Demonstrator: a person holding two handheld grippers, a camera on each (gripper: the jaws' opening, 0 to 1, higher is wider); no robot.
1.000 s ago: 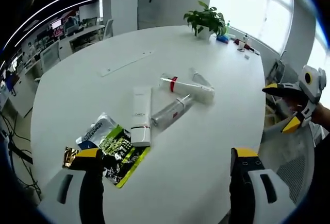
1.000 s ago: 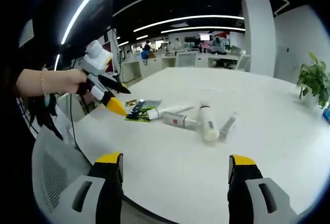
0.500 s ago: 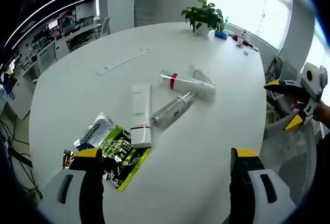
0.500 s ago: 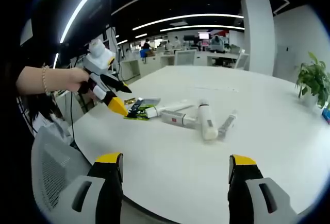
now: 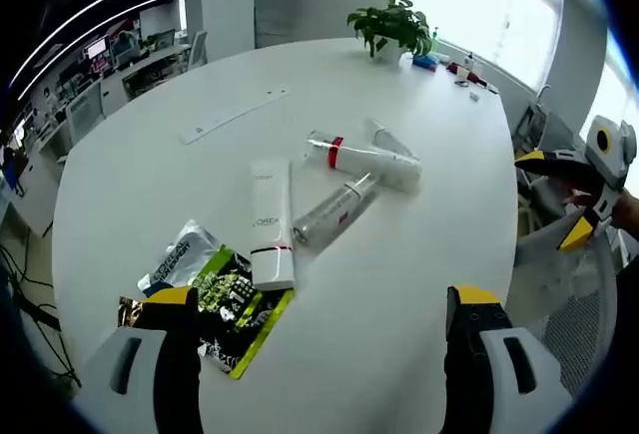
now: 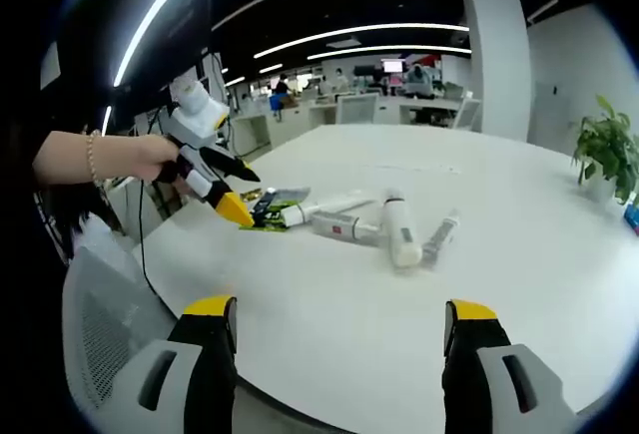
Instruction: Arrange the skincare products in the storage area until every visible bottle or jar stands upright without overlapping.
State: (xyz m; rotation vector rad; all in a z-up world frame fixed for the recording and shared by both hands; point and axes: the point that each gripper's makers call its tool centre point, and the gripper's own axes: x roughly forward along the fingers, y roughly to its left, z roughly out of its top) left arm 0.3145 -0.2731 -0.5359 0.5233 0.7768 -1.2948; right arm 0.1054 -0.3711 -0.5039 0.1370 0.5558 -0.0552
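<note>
We have both tools hovering clear of the white table (image 5: pixel 419 284), jaws apart and holding nothing. The left gripper (image 5: pixel 324 339) looks straight down on the pile; the right gripper (image 6: pixel 339 349) sits off the table's edge, well apart from it.

Everything to be stood up lies flat near the table's middle: a white tube (image 5: pixel 271 222), a clear bottle (image 5: pixel 329 215) and a white bottle with a red band (image 5: pixel 361 160), with a smaller tube (image 5: pixel 385 141) just behind it (possibly touching; the view is too coarse to tell). Some flat sachets (image 5: pixel 225 289) lie by the tube's near end.

What our next reach turns on: the white tube's long axis runs nearly straight away from the left jaws, so we would judge the left gripper nearer and need to close across its width.
</note>
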